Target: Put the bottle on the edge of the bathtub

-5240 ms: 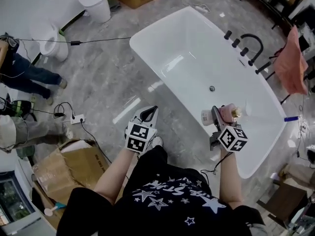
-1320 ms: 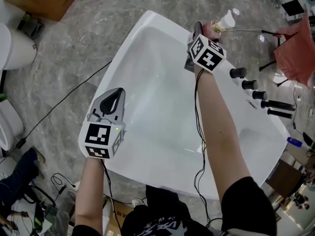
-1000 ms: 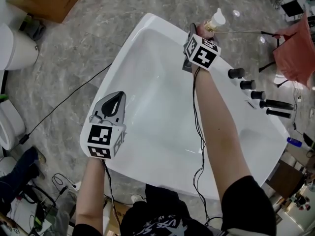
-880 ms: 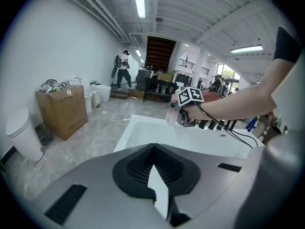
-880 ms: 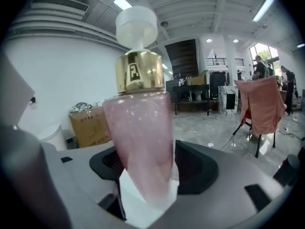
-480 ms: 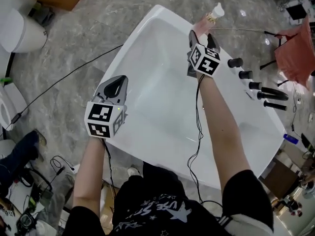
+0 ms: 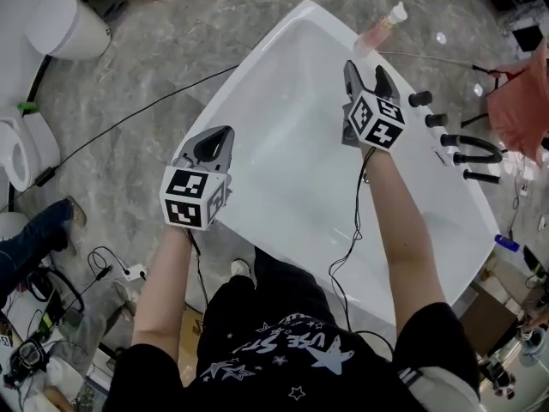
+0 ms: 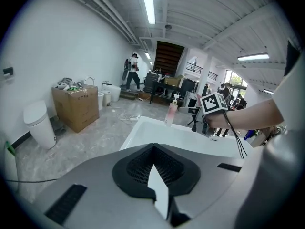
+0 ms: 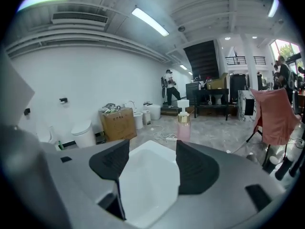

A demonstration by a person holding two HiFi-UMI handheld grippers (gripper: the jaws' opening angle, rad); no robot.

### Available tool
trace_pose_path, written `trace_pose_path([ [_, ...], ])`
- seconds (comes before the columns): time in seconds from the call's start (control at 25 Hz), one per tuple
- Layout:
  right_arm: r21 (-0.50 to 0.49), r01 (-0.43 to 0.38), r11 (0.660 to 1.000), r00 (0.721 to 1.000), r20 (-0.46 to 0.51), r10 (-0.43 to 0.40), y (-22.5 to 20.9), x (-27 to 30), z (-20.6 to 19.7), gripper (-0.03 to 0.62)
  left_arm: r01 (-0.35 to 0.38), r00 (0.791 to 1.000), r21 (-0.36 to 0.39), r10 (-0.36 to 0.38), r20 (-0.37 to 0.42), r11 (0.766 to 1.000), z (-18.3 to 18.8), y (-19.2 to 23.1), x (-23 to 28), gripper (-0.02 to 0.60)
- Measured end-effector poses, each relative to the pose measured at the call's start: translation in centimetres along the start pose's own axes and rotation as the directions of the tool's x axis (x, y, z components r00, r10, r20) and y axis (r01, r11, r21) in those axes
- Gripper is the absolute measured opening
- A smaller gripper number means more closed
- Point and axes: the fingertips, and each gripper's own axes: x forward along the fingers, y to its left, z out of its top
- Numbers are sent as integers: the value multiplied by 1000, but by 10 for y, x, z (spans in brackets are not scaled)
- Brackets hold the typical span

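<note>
The pink bottle [image 7: 382, 31] with a white pump top stands upright on the far rim of the white bathtub [image 7: 249, 69]. My right gripper [image 7: 366, 69] hovers over the tub, a short way back from the bottle, open with nothing between its fingers. In the right gripper view the bottle [image 9: 183, 127] stands beyond the spread jaws of the right gripper [image 9: 152, 149]. My left gripper [image 7: 219, 134] is shut and empty, held over the tub's near left rim. From the left gripper [image 8: 153, 149] the bottle [image 8: 170, 113] shows far ahead.
Black tap fittings and a curved spout [image 7: 455, 148] line the tub's right rim. A pink cloth [image 7: 519, 101] hangs on a stand beyond them. A white bin [image 7: 64, 24] and a black cable [image 7: 129, 118] are on the grey floor to the left.
The right gripper has let go of the bottle, opened wide and drawn back from it. The bottle stays upright on the rim. The left gripper remains shut.
</note>
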Motion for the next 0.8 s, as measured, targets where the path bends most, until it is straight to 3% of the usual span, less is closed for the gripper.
trace_pose_path([
  [0.48,-19,-52,998,994,92,54,68,-133,44,296,30,995,29,-32,90,999,-21,-37,-125,15],
  [0.6,-13,-50,999,993,106,52,80,-165,50,290,47,993,70,-54,102,996,-27,-49,-152,15],
  [0.8,-28,-23,999,992,119,26,95,-229,48,198,48,986,96,-62,152,994,-35,-70,-205,15],
])
